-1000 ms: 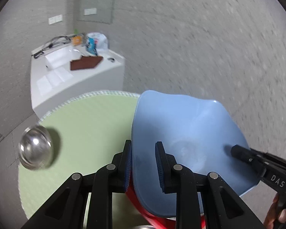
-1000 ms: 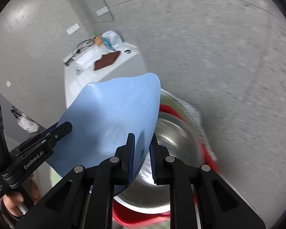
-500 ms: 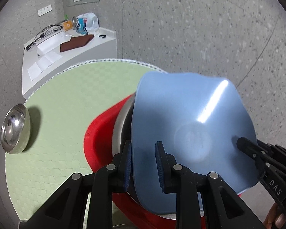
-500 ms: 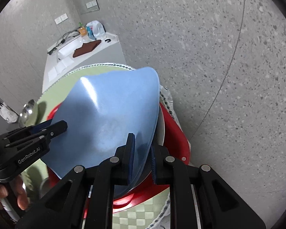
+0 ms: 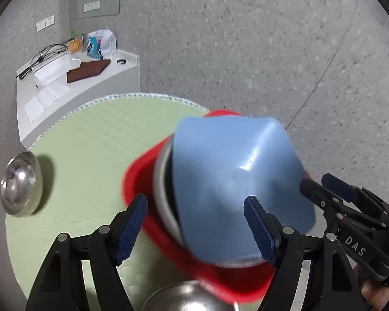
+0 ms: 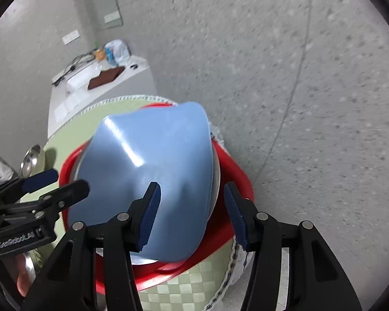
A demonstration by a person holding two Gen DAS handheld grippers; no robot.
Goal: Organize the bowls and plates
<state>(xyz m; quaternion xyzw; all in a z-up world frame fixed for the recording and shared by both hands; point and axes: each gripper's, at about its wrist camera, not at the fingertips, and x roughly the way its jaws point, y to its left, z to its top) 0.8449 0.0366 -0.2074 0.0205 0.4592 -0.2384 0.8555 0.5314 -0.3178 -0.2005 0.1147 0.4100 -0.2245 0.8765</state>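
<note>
1. three stacked dishes sit at the round table's edge: a blue plate on top, a steel plate under it with only its rim showing, and a red plate at the bottom, all motion-blurred.
2. two steel bowls appear in the left view: one bowl far left on the green mat, another bowl cut off at the bottom edge.
3. both grippers have jaws spread wide, holding nothing: the left gripper straddles the stack's near rim; the right gripper straddles its right side.
4. only the right view shows the mat's white fringe overhanging the table.
5. one white counter stands behind, its clutter too small to identify.
</note>
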